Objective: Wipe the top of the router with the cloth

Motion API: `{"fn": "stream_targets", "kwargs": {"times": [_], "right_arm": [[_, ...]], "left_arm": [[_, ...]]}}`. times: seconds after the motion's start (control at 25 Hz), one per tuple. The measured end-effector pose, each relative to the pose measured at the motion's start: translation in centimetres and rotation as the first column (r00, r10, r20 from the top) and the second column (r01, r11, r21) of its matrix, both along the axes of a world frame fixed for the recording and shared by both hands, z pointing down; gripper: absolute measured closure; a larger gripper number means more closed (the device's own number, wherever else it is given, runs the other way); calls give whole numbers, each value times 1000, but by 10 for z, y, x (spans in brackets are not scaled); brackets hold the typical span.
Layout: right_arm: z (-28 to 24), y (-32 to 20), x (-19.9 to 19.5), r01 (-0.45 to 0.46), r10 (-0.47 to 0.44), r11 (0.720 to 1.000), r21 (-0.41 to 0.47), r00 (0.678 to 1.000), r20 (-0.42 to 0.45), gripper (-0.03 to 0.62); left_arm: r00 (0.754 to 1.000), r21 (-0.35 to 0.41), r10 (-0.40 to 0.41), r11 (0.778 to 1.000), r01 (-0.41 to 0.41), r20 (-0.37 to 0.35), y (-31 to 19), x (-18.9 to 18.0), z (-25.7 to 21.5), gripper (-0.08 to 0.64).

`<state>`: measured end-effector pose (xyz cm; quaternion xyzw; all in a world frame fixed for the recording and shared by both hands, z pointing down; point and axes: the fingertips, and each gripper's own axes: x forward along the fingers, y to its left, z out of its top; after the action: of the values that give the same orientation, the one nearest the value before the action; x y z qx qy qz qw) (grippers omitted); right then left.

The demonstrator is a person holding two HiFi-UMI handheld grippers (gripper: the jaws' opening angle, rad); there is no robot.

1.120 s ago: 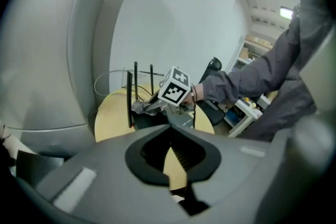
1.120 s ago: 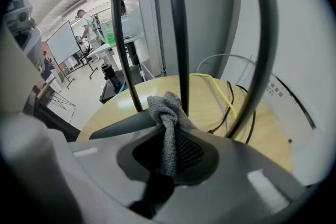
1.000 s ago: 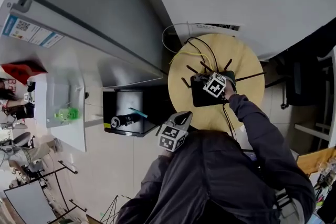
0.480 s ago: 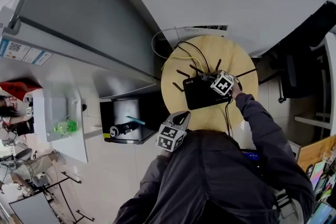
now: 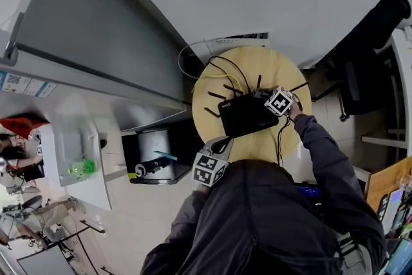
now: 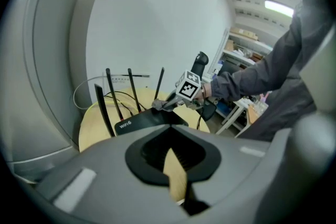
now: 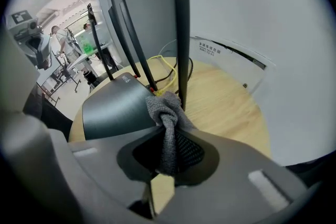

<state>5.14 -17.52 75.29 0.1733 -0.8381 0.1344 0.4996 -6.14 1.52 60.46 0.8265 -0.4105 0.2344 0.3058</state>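
Observation:
A black router (image 5: pixel 244 115) with several upright antennas lies on a round wooden table (image 5: pixel 257 67). My right gripper (image 5: pixel 274 98) is at the router's right end, shut on a bunched grey cloth (image 7: pixel 167 111). The cloth hangs from the jaws and rests on the router's top (image 7: pixel 111 108), beside an antenna (image 7: pixel 180 29). In the left gripper view the cloth (image 6: pixel 157 105) touches the far edge of the router (image 6: pixel 140 120). My left gripper (image 5: pixel 217 154) hovers at the table's near edge, away from the router; its jaws (image 6: pixel 173 153) look shut with nothing in them.
Yellow and black cables (image 5: pixel 226 71) loop on the table behind the router. A white wall panel (image 7: pixel 226 55) stands close behind the table. Left of the table is a dark open box (image 5: pixel 152 159) holding a few items. A black chair (image 5: pixel 370 42) is at the right.
My right gripper has slid the cloth from the middle of the router's top to its right end. The left gripper has stayed in place.

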Motion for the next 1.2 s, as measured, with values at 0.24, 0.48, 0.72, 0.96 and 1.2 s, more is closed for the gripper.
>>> {"fn": "stream_targets", "kwargs": {"times": [0.24, 0.48, 0.72, 0.96, 1.2], "right_arm": [[7, -3, 13, -57, 57, 998, -10, 998, -6, 552], [-6, 12, -8, -87, 88, 995, -49, 996, 19, 554], [-37, 54, -103, 76, -75, 997, -5, 991, 115, 554], [-28, 91, -174, 177, -176, 984, -7, 980, 96, 554], [-10, 104, -187, 172, -171, 985, -22, 984, 48, 554]], "left_arm": [[1000, -4, 24, 1000, -24, 4, -2, 3, 0, 560], [1000, -4, 19, 1000, -19, -2, 1, -5, 1, 560], [1000, 8, 23, 1000, -23, -13, 7, -14, -1, 560], [1000, 10, -20, 1000, 20, -16, 18, -39, -2, 560], [999, 12, -35, 999, 35, -26, 30, -53, -2, 560]]}}
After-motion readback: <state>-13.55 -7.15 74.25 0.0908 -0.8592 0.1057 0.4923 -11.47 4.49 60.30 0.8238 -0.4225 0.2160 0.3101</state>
